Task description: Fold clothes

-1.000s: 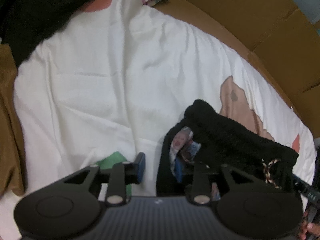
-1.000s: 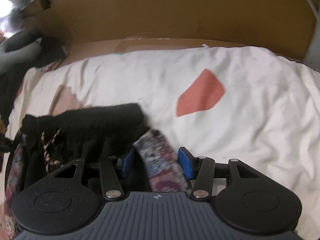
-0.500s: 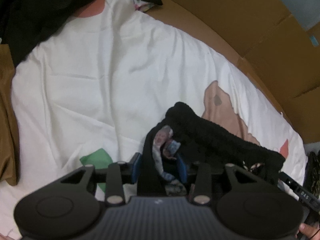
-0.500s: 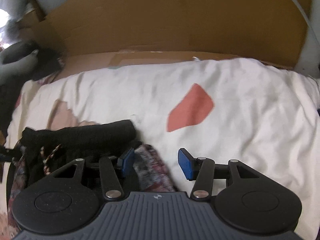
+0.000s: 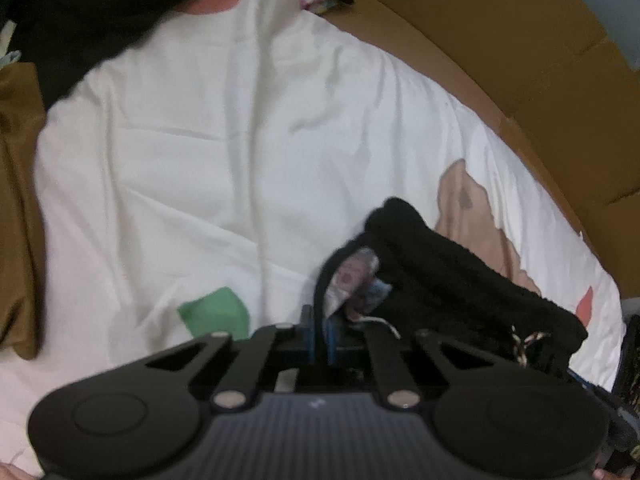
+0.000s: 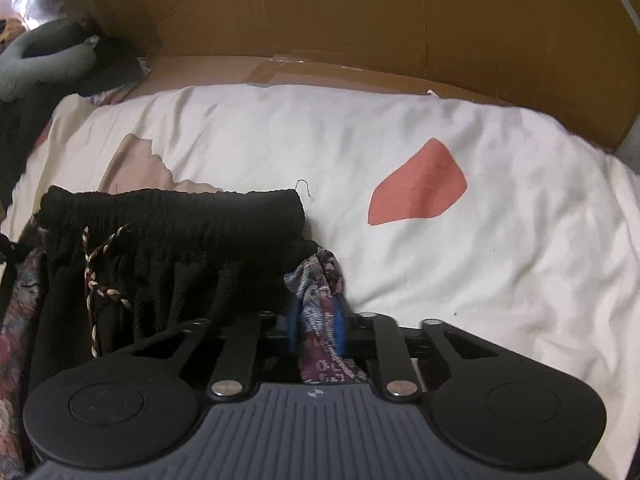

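A black garment with an elastic waistband point(image 6: 172, 216), a braided drawstring point(image 6: 96, 276) and patterned multicoloured fabric lies on a white sheet point(image 6: 400, 128). My right gripper point(image 6: 316, 326) is shut on the patterned fabric at the garment's right corner. In the left wrist view, my left gripper point(image 5: 318, 334) is shut on the garment's black edge beside the patterned lining point(image 5: 354, 274); the waistband point(image 5: 452, 276) runs off to the right.
The sheet has a red patch point(image 6: 418, 184), a tan patch point(image 5: 472, 208) and a green patch point(image 5: 216, 312). Cardboard walls point(image 6: 360, 20) stand behind. Dark clothes point(image 5: 100, 12) and brown cloth point(image 5: 16, 200) lie at the left; a grey item point(image 6: 44, 60) sits far left.
Both grippers have closed: the left on the garment's black edge, the right on the patterned corner. Both were open a second ago.
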A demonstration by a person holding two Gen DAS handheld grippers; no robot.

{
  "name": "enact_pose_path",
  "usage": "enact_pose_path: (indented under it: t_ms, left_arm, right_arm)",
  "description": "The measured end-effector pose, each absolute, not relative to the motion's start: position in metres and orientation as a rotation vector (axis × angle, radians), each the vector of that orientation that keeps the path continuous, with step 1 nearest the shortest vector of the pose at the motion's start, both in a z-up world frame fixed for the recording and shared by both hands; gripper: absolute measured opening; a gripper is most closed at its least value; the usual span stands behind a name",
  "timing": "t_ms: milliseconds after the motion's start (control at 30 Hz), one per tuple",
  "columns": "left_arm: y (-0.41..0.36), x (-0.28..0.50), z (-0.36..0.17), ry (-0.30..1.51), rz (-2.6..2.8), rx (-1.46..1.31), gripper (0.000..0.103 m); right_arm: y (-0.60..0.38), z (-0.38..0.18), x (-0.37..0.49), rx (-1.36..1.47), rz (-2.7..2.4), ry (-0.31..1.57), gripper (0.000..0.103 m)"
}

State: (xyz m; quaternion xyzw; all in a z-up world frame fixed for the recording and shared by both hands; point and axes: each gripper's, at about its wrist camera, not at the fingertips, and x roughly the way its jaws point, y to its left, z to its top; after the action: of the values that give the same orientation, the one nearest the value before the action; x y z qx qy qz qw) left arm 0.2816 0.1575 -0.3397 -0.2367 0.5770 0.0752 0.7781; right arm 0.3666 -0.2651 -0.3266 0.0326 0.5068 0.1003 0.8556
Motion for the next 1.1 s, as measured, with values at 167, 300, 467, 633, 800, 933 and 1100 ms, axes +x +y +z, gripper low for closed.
enact_pose_path:
  t_ms: [167,300,467,633,800,933,1100]
  left_arm:
    - [0.161,0.283,-0.335,1.228,0.143,-0.501,0.005]
    - [0.161,0.292,-0.332,1.212,0.129,-0.502,0.005]
    - [0.168,0.308,-0.321,1.170,0.116,-0.490,0.005]
    - [0.169,0.324,-0.306,1.119,0.096,-0.471,0.005]
    - [0.167,0.338,-0.298,1.074,0.107,-0.473,0.005]
    - [0.166,0.347,-0.297,1.057,0.099,-0.476,0.005]
    - [0.167,0.355,-0.292,1.044,0.095,-0.512,0.005]
  right_arm:
    - [-0.272,-0.310,0.366,0.026,0.157,1.015,0.006]
    - [-0.282,-0.295,0.369,0.027,0.130,0.970,0.006]
    - [-0.283,-0.277,0.377,0.008,0.119,0.914,0.006]
    - [-0.279,-0.258,0.389,-0.021,0.103,0.854,0.006]
    - [-0.277,-0.245,0.401,-0.031,0.080,0.811,0.006]
    - [-0.277,-0.243,0.410,-0.050,0.069,0.792,0.006]
    - [-0.280,-0.240,0.422,-0.058,0.066,0.782,0.006]
